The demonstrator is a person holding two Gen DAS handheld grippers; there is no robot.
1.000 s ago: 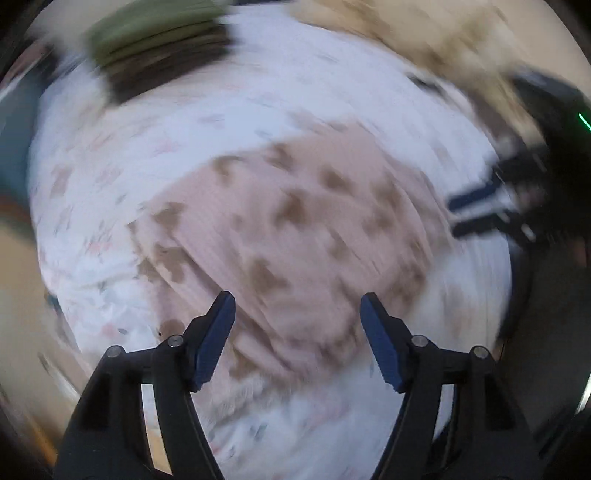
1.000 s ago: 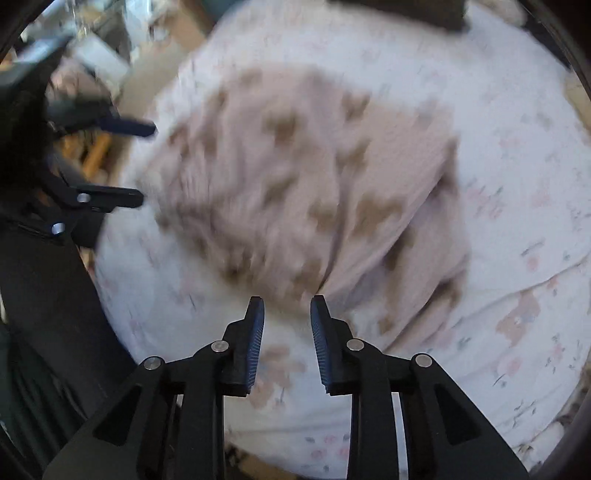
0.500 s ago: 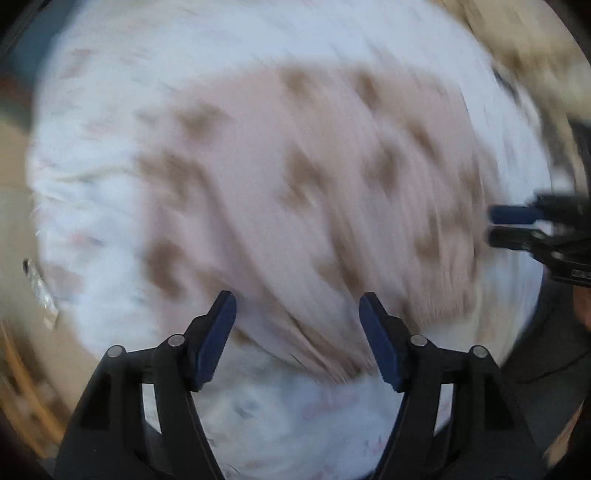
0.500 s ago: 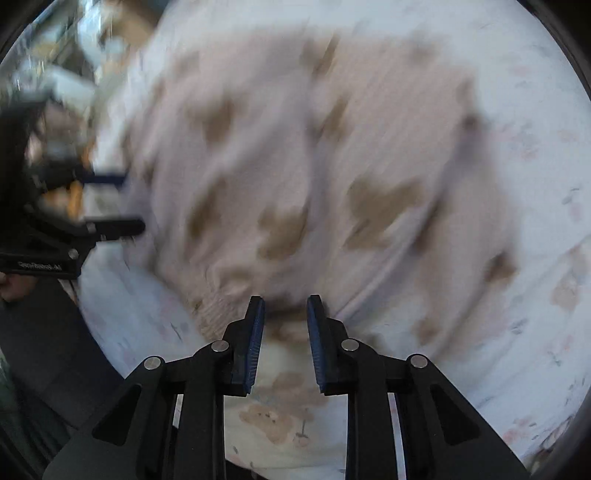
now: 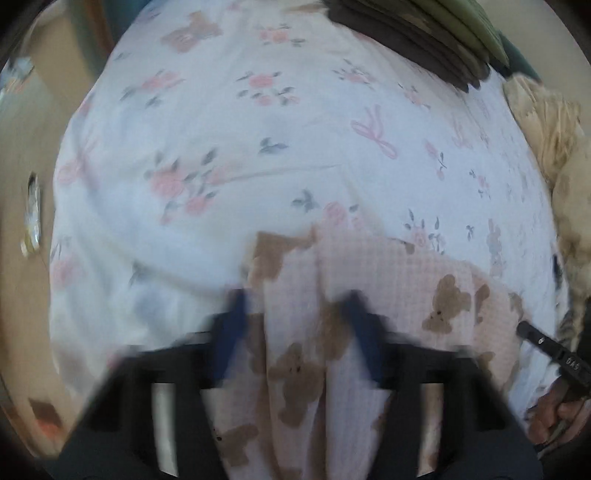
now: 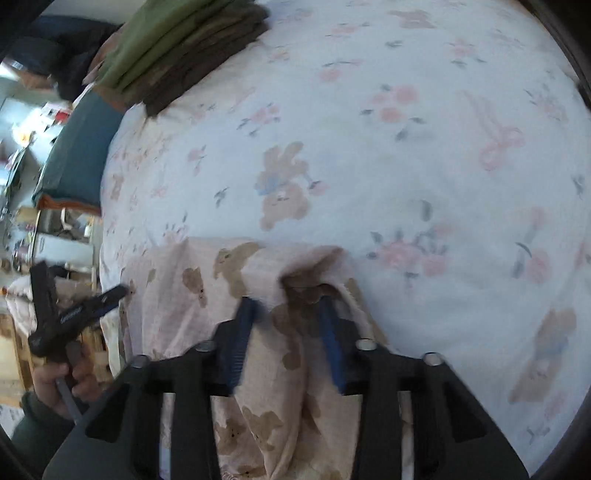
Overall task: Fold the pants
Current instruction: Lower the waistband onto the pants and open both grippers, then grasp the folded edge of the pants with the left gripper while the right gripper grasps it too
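The pink pants with brown bears [image 5: 369, 280] lie on a white floral sheet [image 5: 258, 140]. In the left wrist view my left gripper [image 5: 295, 306] is blurred, its jaws apart, with a bunched fold of the pants between them. In the right wrist view my right gripper [image 6: 288, 306] has its jaws apart around a raised fold of the pants [image 6: 207, 295]. I cannot tell whether either pinches the cloth. The left gripper also shows in the right wrist view [image 6: 74, 310], at the pants' left edge. The right gripper tip shows in the left wrist view [image 5: 539, 339].
A stack of folded green and brown clothes [image 6: 177, 48] lies at the far end of the bed, also in the left wrist view [image 5: 424, 33]. A beige fluffy blanket [image 5: 554, 133] lies at the right. Room clutter and shelves [image 6: 48, 206] stand past the bed's left edge.
Both grippers have dropped low onto the near edge of the pants, with cloth now between their jaws. The right jaws stand wider than before. The view now faces across the bed.
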